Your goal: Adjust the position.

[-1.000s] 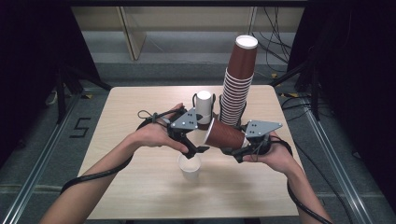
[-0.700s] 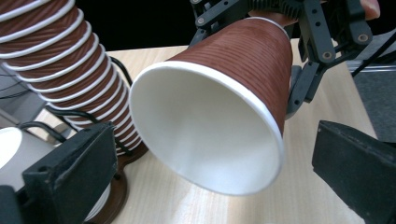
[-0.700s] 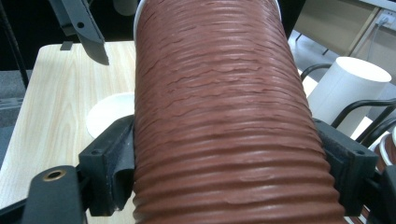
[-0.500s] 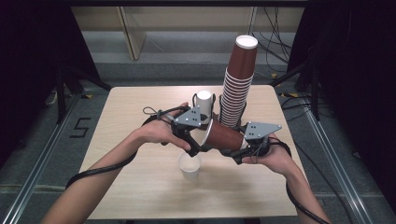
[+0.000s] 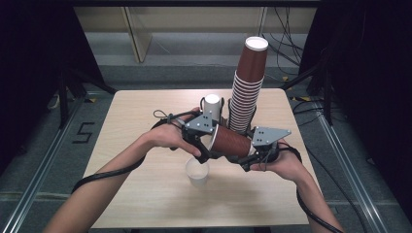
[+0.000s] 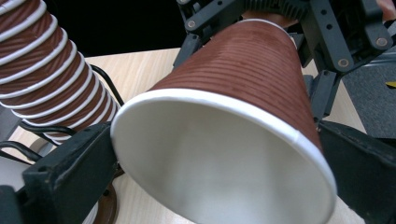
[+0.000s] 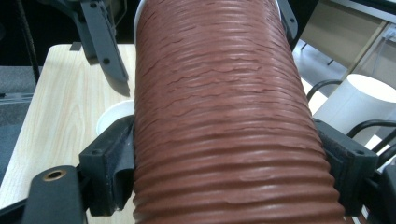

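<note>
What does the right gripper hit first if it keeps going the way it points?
Holding the brown cup sideways, the right gripper points at the left gripper, whose jaws flank the cup's rim. It would likely meet that first; depth is uncertain.

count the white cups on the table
2: one white cup stands upright near the table's front, below the held brown cup; another stands upside down behind the left gripper. The brown stack may hide more.
</note>
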A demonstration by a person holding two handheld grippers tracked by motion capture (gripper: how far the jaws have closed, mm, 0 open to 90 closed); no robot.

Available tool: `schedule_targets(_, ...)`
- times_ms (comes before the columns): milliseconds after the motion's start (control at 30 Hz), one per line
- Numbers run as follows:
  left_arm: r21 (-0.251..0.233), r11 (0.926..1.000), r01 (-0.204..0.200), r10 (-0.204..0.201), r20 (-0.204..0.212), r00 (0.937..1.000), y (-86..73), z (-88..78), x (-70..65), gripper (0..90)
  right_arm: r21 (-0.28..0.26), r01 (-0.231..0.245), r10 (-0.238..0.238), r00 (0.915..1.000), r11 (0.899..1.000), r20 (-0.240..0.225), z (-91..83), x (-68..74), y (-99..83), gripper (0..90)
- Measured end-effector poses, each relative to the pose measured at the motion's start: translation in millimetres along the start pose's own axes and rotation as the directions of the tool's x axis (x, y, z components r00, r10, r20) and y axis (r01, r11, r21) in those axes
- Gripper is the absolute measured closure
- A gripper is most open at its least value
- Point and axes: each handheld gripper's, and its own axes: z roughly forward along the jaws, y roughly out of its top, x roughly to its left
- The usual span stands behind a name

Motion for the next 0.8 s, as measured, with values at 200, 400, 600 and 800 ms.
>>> schedule_targets(200, 0.001, 1.0000, -0.004, 0.004, 0.019, 0.9998, -0.8, 0.4, 0.2, 0.1, 0.002, 0.001, -0.001, 1.0000, 1.000, -0.009, 1.7, 1.9, 0.9, 19.7)
schedule_targets(400, -0.006, 0.9999, -0.010, 0.010, 0.022, 0.9997, -0.4, 0.9, -0.3, 2.0, -0.002, 0.008, -0.008, 0.9998, 1.000, -0.019, 2.9, 2.9, 2.5, 19.7)
schedule_targets(600, -0.005, 0.9993, -0.038, 0.038, 0.026, 0.9990, -0.6, -0.8, -1.7, 4.2, -0.002, 0.013, -0.013, 0.9996, 1.000, -0.026, 2.5, 2.7, 1.6, 19.8)
schedule_targets(800, -0.011, 0.9962, -0.086, 0.086, 0.023, 0.9960, 0.1, -2.5, -3.4, 6.0, 0.002, 0.021, -0.021, 0.9991, 1.000, -0.036, 3.7, 1.5, 1.1, 20.0)
